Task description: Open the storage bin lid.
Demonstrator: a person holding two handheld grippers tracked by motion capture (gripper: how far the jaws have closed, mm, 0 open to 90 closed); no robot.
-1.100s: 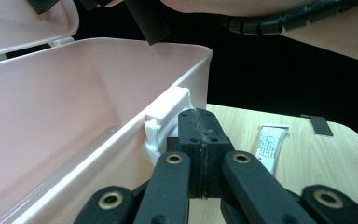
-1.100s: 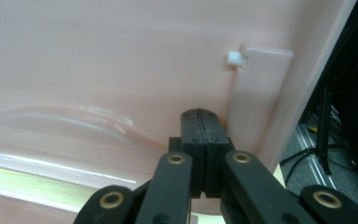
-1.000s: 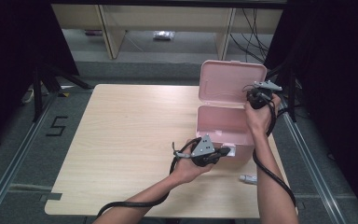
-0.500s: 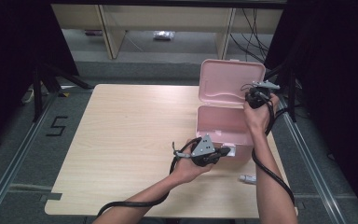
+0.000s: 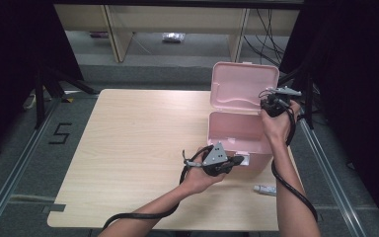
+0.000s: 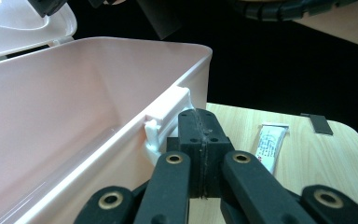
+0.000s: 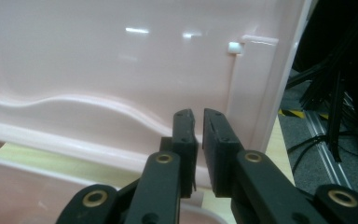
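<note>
While a pale wooden table [image 5: 128, 148] fills the middle, a pink box [image 5: 237, 131] sits near its right edge, lid [image 5: 244, 86] upright. Beside the lid, the right gripper [image 5: 275, 101] has jaws just parted slightly, nothing between them. By the box's front latch [image 6: 165, 119], the left gripper [image 5: 236, 160] is closed, empty. A small tube [image 5: 266, 189] lies nearby.

Even overhead light falls on the table [image 5: 128, 148] amid dark surroundings, glare streaks the pink lid [image 7: 135, 31], and close edges look soft.
</note>
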